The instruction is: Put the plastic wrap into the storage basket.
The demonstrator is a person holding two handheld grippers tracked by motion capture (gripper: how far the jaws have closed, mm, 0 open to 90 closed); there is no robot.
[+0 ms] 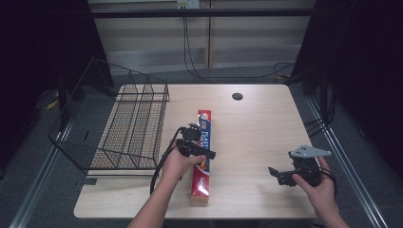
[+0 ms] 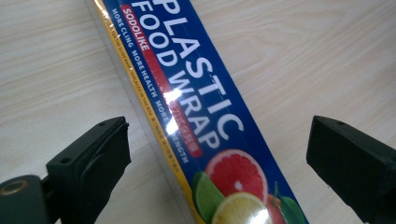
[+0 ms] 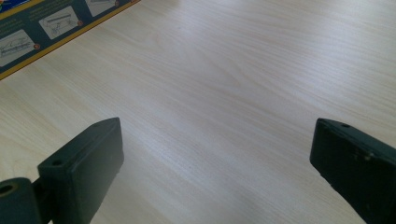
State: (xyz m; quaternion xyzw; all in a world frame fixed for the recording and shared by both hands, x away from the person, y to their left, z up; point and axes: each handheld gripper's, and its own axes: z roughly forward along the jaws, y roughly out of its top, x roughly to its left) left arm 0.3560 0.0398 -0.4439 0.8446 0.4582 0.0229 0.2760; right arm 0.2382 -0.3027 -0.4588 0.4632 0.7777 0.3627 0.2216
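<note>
One plastic wrap box (image 1: 201, 154) lies flat, its long axis running near to far, beside one wire basket (image 1: 128, 124). Left gripper (image 1: 202, 151) straddles it, released; right gripper (image 1: 278, 175) open, empty.

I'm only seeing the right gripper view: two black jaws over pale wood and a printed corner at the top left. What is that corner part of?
Observer: A long plastic food wrap box lying flat on the table.
Operator: Is anyone handling it?
Observer: The left gripper is poised over it, jaws open on either side, not pressing it.
Operator: Anything else on the table?
Observer: A black wire basket stands at the table's left side, beside the box.
</note>
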